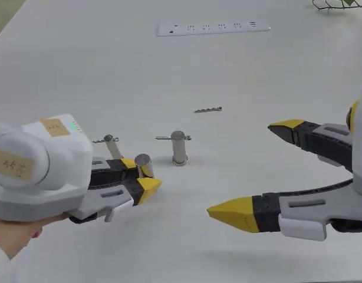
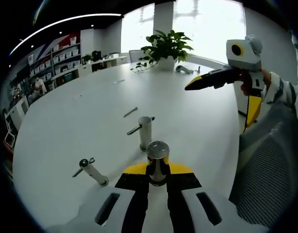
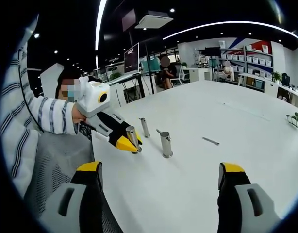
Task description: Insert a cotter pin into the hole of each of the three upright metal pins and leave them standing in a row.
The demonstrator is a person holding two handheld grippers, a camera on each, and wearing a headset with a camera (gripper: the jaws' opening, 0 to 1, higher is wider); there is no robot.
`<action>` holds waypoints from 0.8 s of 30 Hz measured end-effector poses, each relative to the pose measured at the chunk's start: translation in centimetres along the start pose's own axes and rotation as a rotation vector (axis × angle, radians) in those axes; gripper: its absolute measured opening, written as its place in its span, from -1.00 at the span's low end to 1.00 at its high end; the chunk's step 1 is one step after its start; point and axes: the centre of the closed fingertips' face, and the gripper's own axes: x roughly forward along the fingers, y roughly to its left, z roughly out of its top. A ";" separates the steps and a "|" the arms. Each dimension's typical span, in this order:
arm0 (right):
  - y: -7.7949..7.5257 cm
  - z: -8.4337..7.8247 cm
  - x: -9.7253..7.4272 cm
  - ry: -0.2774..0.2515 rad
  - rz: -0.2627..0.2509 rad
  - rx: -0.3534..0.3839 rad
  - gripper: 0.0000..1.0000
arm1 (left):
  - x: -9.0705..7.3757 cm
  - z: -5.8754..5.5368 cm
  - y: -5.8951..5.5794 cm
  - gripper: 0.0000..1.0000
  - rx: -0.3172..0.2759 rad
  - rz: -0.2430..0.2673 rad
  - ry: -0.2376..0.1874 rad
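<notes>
White bench (image 1: 81,71) carries the whole job, and the two tools come at it from opposite sides. The right hand-held gripper (image 1: 257,166) hovers with its jaws spread wide and nothing between them, while the left hand-held gripper (image 1: 144,175) is clenched on the nearest metal pin (image 2: 157,158), keeping it upright on the bench; no cotter pin shows in that one. Just beyond it stands the middle metal pin (image 1: 179,147), and off to the left the outer metal pin (image 1: 112,145), which seems to lean a little; each has a cotter pin through its head. The loose cotter pin (image 1: 208,109) lies flat past the middle metal pin, its long axis running across the bench in the head view. From the free right hand-held gripper it sits forward and to the left, and that is plainly the nearer tool, so I judge the pickup falls to it, jaws set across the wire's length.
</notes>
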 end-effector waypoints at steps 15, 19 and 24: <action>0.2 -0.5 0.2 0.014 0.010 0.000 0.97 | 1.8 -0.9 -1.3 -0.81 0.015 -0.029 0.010; 0.1 -0.6 0.2 0.020 0.012 -0.004 0.97 | 1.9 -1.0 -1.4 -0.82 0.030 -0.034 0.008; 0.1 -0.6 0.3 0.023 0.011 -0.004 0.97 | 1.9 -1.0 -1.7 -0.82 0.025 -0.046 -0.004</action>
